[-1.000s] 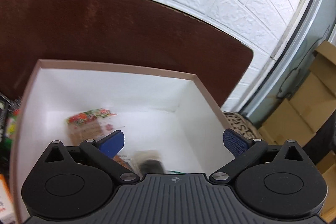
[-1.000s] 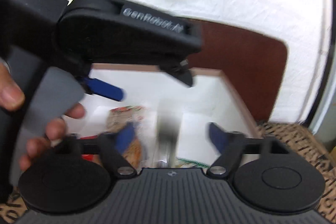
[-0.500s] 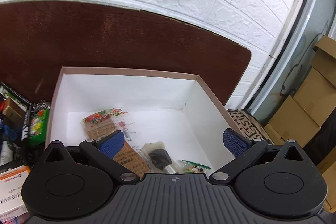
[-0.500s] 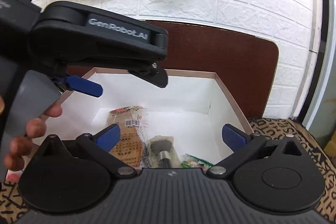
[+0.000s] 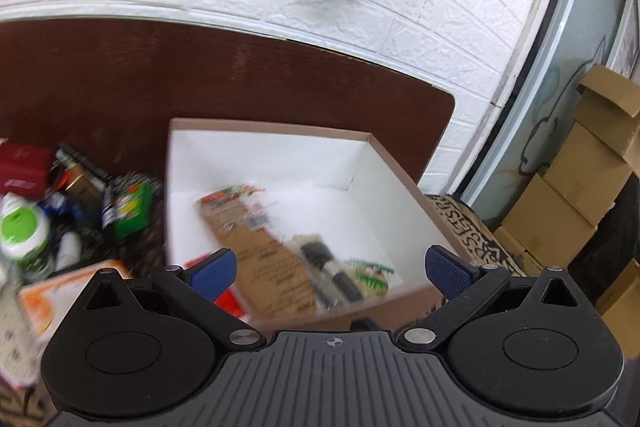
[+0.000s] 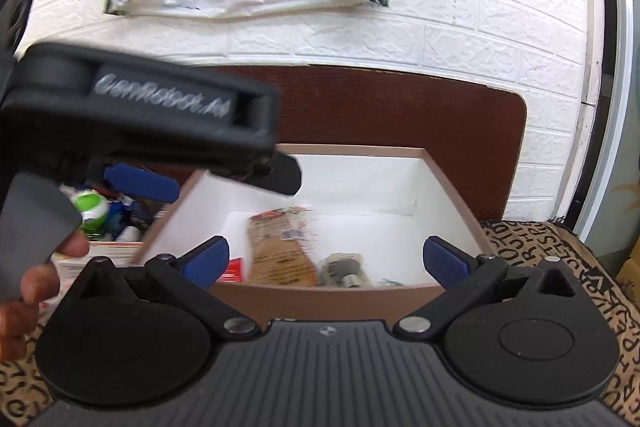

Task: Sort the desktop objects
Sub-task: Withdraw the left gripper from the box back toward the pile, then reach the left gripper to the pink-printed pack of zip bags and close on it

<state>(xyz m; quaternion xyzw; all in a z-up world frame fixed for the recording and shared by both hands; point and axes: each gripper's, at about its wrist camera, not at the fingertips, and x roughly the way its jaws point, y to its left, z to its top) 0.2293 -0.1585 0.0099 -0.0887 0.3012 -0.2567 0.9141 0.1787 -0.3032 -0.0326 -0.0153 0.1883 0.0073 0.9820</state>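
Observation:
A brown box with a white inside (image 5: pixel 360 163) (image 6: pixel 440 187) sits on the dark table. In it lie a brown snack packet (image 5: pixel 256 251) (image 6: pixel 276 251), a dark cylinder in a clear bag (image 5: pixel 328 267) (image 6: pixel 344 269) and a small green-printed sachet (image 5: pixel 372 273). My left gripper (image 5: pixel 330 273) hovers open over the box's near edge, nothing between its blue pads. My right gripper (image 6: pixel 325 263) is open too, just short of the box's near wall. The left gripper (image 6: pixel 212 181) also shows in the right wrist view at upper left, held by a hand (image 6: pixel 24 291).
Left of the box lies a pile of loose items: a green-lidded bottle (image 5: pixel 20 227) (image 6: pixel 92 205), a green carton (image 5: pixel 132 207), a red box (image 5: pixel 20 167), an orange-and-white carton (image 5: pixel 48 299). A patterned cloth (image 6: pixel 552 255) covers the table's near right. Cardboard boxes (image 5: pixel 580 187) stand far right.
Both grippers drew back and up from the box. The right jaws spread wider, and a blurred grey item between them now lies in the box. The left view swung toward the pile.

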